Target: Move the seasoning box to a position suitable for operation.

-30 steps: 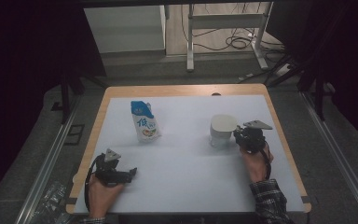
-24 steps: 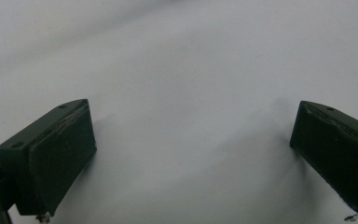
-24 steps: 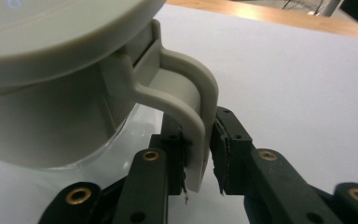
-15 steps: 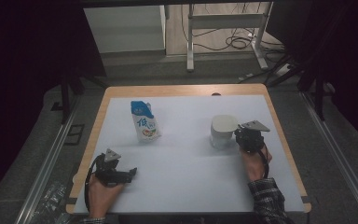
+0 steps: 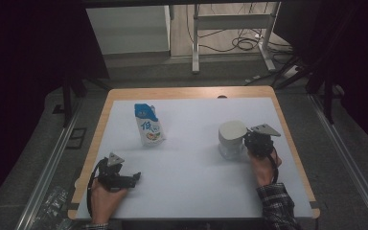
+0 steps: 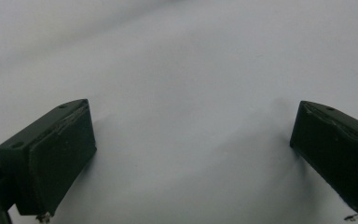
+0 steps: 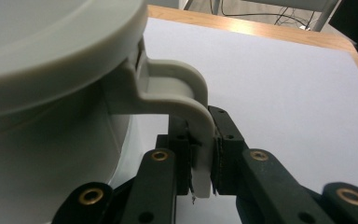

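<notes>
The left gripper (image 5: 124, 178) rested spread-fingered on the bench (image 5: 191, 191), while at the right the right gripper (image 7: 204, 156) had just closed, pinching the grey jug's handle (image 7: 200, 121), leaving the lift undone.

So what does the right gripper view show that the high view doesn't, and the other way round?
The right gripper view shows the right gripper with its jaws pressed on the grey jug's handle, having just been closing on it. The high view shows the milk carton, the left gripper resting apart, and both hands. Both show the jug and the white table.
</notes>
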`<state>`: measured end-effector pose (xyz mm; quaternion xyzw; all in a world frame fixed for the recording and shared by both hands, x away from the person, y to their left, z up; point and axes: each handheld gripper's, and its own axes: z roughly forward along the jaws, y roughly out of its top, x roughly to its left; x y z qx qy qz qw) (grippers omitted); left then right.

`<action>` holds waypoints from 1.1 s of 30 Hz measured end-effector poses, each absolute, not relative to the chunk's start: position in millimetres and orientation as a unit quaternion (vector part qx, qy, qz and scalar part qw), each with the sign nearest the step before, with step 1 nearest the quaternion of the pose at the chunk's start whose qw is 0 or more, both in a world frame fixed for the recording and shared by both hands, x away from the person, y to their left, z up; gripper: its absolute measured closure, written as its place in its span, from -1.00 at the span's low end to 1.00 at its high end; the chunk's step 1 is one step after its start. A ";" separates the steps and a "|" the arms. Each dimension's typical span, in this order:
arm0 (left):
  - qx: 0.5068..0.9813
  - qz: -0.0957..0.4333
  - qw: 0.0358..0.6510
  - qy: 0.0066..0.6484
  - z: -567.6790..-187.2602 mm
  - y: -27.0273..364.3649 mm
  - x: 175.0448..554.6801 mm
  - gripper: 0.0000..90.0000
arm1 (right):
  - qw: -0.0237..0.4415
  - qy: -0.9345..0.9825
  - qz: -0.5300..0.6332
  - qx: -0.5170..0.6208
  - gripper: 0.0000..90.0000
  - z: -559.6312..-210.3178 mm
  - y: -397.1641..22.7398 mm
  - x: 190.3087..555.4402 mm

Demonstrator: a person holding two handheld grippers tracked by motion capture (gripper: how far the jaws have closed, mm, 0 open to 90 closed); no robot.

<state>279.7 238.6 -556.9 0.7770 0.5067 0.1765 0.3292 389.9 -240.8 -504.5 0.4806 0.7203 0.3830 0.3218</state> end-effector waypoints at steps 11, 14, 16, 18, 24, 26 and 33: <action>0.776 0.177 0.330 0.508 -556.9 238.3 279.6 -1.00 | 0.304 0.722 0.403 0.473 0.75 -503.2 -234.2 380.9; 0.776 0.177 0.330 0.508 -557.0 238.3 279.6 -0.99 | 0.294 0.725 0.409 0.471 0.75 -503.8 -230.2 378.7; 0.776 0.177 0.330 0.508 -556.9 238.3 279.6 -0.99 | 0.285 0.727 0.415 0.467 0.75 -504.6 -225.5 376.1; 0.776 0.176 0.330 0.508 -557.0 238.4 279.6 -0.99 | 0.278 0.728 0.420 0.464 0.75 -505.2 -220.2 373.7; 0.776 0.177 0.330 0.508 -557.0 238.4 279.6 -1.00 | 0.261 0.732 0.437 0.452 0.74 -504.0 -205.1 365.4; 0.776 0.176 0.330 0.508 -557.0 238.4 279.6 -0.99 | 0.256 0.733 0.442 0.449 0.74 -503.6 -200.1 361.9; 0.776 0.177 0.330 0.508 -556.9 238.5 279.6 -0.99 | 0.254 0.737 0.445 0.440 0.73 -506.4 -184.7 350.8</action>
